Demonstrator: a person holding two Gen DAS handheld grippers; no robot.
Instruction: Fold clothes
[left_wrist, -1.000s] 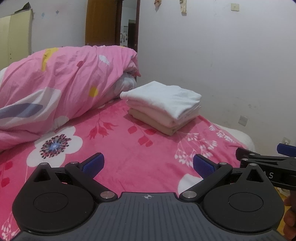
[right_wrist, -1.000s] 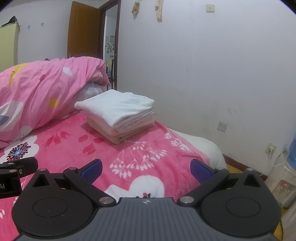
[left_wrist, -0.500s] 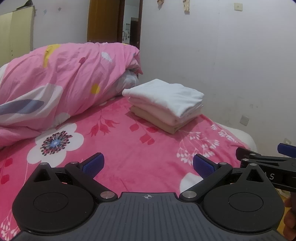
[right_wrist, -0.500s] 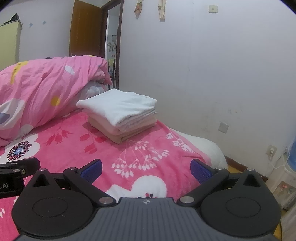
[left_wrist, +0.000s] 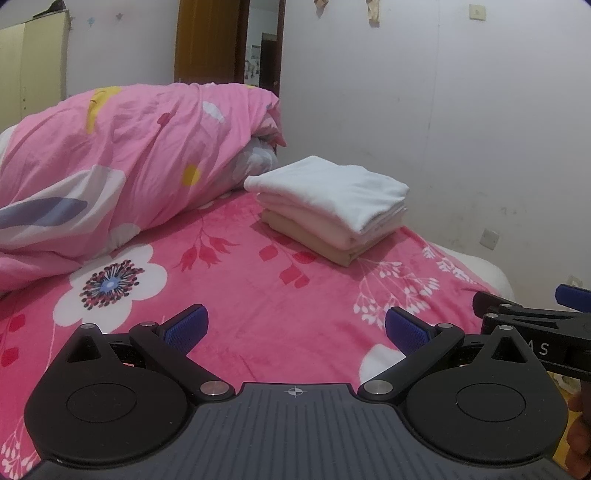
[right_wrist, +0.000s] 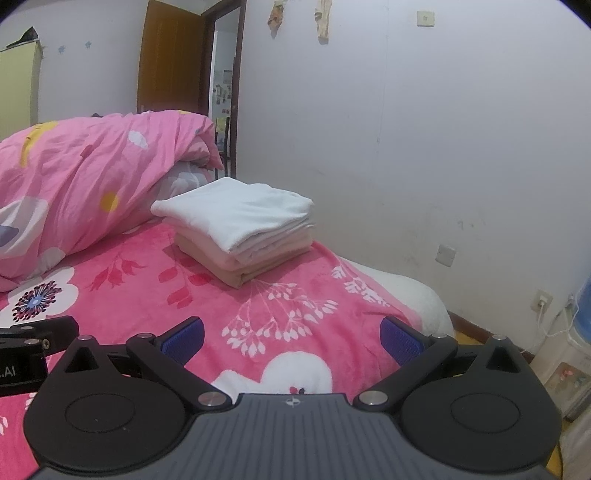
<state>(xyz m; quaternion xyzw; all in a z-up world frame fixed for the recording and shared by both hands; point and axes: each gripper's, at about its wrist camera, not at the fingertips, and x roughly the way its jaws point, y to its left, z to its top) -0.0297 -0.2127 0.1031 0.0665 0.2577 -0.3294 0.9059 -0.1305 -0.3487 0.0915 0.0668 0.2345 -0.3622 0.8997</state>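
Both the left hand-held gripper and right hand-held gripper are hovering spread and empty, facing the folded clothes stack sitting on the bed.

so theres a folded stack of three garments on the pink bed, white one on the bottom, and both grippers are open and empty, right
Not quite: the white garment is on top of the stack, not the bottom; a pale pink one lies under it and a tan one is lowest, as the right wrist view shows. The rest holds: the stack sits on the pink bed, and the left gripper and right gripper are open and empty.
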